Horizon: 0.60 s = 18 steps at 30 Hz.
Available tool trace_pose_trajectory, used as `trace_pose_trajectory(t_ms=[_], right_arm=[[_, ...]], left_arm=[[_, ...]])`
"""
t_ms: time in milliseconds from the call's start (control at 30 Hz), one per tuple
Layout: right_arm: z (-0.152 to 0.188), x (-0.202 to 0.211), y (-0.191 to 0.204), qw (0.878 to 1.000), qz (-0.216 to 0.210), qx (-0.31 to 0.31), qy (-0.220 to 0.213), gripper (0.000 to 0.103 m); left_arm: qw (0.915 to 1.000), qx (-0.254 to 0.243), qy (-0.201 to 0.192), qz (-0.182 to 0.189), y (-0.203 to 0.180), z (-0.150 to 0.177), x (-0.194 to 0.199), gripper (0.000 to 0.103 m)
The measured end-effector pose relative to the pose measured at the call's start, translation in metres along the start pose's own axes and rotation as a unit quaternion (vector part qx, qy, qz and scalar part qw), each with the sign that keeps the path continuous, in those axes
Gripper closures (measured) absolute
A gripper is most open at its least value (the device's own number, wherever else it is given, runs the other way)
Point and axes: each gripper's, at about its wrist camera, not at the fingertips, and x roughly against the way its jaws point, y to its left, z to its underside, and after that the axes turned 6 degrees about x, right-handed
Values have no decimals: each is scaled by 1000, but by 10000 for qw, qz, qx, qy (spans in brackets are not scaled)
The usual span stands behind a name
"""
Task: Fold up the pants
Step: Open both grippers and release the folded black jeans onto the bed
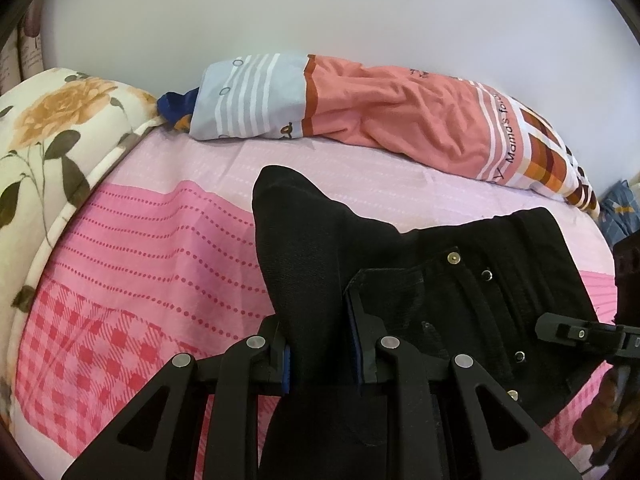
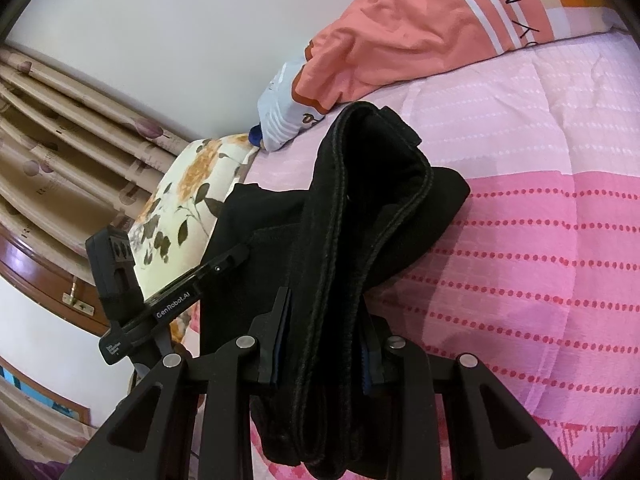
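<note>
The black pants (image 1: 460, 288) hang bunched above the pink bed, with metal snaps showing near the waist. My left gripper (image 1: 320, 356) is shut on a thick fold of the black cloth. My right gripper (image 2: 324, 356) is shut on a rolled band of the same pants (image 2: 360, 208), which drapes over its fingers. The right gripper's finger (image 1: 580, 334) shows at the right edge of the left wrist view, beside the pants. The left gripper's body (image 2: 168, 304) shows at the left of the right wrist view, its tip against the black cloth.
A pink patterned bedsheet (image 1: 160, 248) covers the bed. A floral quilt (image 1: 52, 152) lies at the left. A salmon and blue pillow (image 1: 380, 112) lies along the white wall. Brown curtains (image 2: 60, 152) and a wooden headboard (image 2: 36, 272) stand beyond the bed.
</note>
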Motion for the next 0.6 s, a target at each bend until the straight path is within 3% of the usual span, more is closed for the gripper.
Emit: trace_pose_trajectory(t_ms=[267, 333, 467, 533, 600], right_arm=[[6, -4, -5, 9995, 320, 66, 17, 76], [7, -5, -5, 9990, 442, 96, 12, 75], [11, -6, -3, 9965, 809, 211, -36, 67], [13, -7, -2, 9946, 998, 253, -94, 60], [14, -5, 2, 9914, 1253, 336, -197, 55]], left_arm=[[9997, 147, -74, -176, 11, 5, -6, 63], [9995, 172, -100, -254, 13, 6, -7, 55], [9988, 176, -227, -400, 17, 7, -6, 50], [9982, 184, -276, -500, 18, 8, -5, 32], [9974, 190, -353, -592, 19, 9, -3, 25]])
